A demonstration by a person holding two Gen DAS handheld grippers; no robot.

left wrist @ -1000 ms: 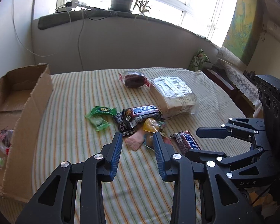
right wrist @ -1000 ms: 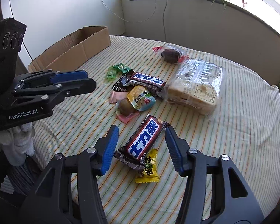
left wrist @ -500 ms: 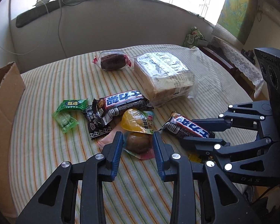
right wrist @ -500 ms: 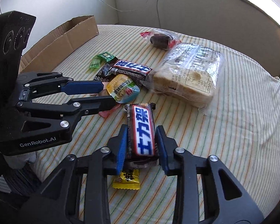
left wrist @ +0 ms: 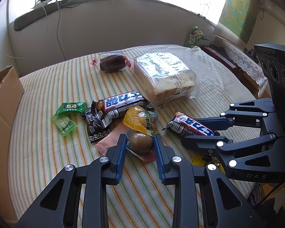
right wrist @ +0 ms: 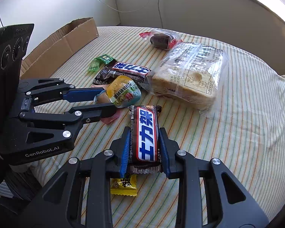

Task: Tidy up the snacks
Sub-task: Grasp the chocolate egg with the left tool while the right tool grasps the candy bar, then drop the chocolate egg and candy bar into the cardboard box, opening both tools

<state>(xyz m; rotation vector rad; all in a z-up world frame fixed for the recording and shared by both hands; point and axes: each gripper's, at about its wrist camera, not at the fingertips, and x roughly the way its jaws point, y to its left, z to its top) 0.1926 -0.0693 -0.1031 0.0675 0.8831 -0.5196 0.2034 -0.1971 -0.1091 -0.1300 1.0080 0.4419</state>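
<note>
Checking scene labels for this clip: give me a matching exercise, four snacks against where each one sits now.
Things:
1. egg pack
2. yellow candy
3. bread bag
4. green candies

Places:
A. under the bar that the right gripper holds
B. nearest the box
C. between the left gripper fingers
D. next to the dark cake

Pairs: 1-C, 2-A, 3-D, 4-B
</note>
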